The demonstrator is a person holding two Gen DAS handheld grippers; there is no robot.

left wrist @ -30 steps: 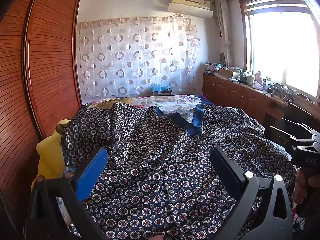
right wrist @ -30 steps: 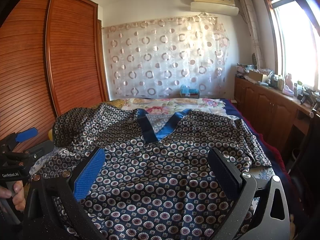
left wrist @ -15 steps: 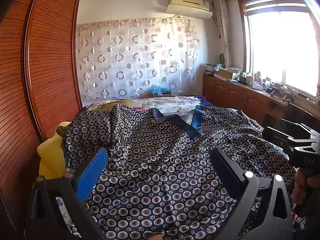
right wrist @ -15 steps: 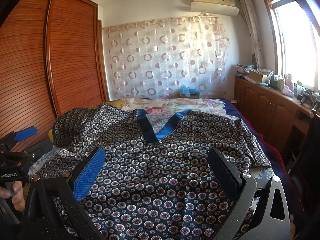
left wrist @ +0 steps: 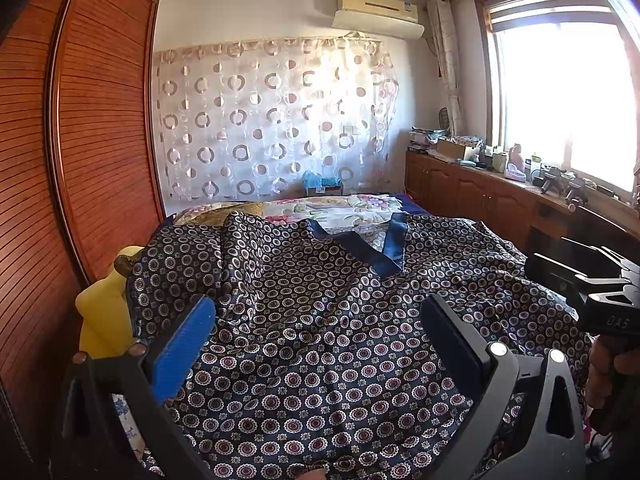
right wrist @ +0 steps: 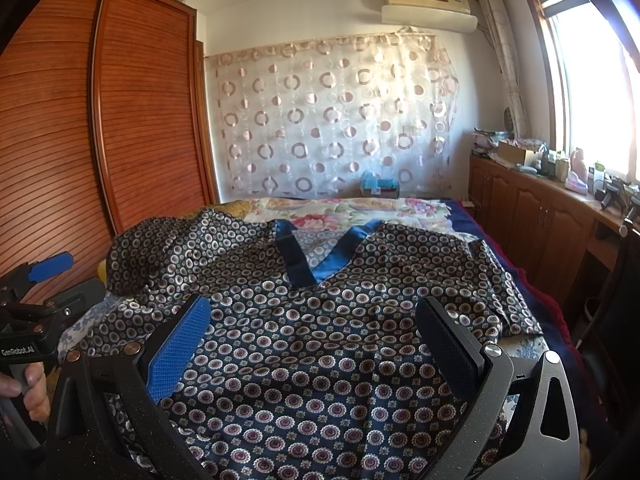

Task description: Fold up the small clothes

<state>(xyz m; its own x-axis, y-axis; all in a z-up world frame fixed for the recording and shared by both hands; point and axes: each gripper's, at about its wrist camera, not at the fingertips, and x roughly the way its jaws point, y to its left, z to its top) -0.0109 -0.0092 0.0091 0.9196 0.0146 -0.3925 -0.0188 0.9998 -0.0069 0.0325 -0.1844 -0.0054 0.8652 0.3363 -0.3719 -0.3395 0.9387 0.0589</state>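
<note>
A dark navy top with a circle print and a plain blue V-neck band lies spread front-up on the bed: top (left wrist: pixel 320 320), top (right wrist: pixel 328 340). Its left sleeve is bunched and folded over at the bed's left side. My left gripper (left wrist: pixel 316 340) hovers open over the garment's near part, nothing between its fingers. My right gripper (right wrist: pixel 316 340) is likewise open above the lower front of the top. In the left wrist view the right gripper's body (left wrist: pixel 592 292) shows at the right edge, held by a hand; in the right wrist view the left gripper (right wrist: pixel 40 292) shows at the left edge.
The bed has a floral cover (right wrist: pixel 352 210) beyond the collar. A wooden slatted wardrobe (left wrist: pixel 92 140) stands close on the left, with a yellow object (left wrist: pixel 100 316) between it and the bed. A low wooden cabinet (right wrist: pixel 532 216) with clutter runs under the window on the right.
The left wrist view has shifted slightly, the garment sitting a little lower and closer. The right gripper has barely moved. Both grippers stay open.
</note>
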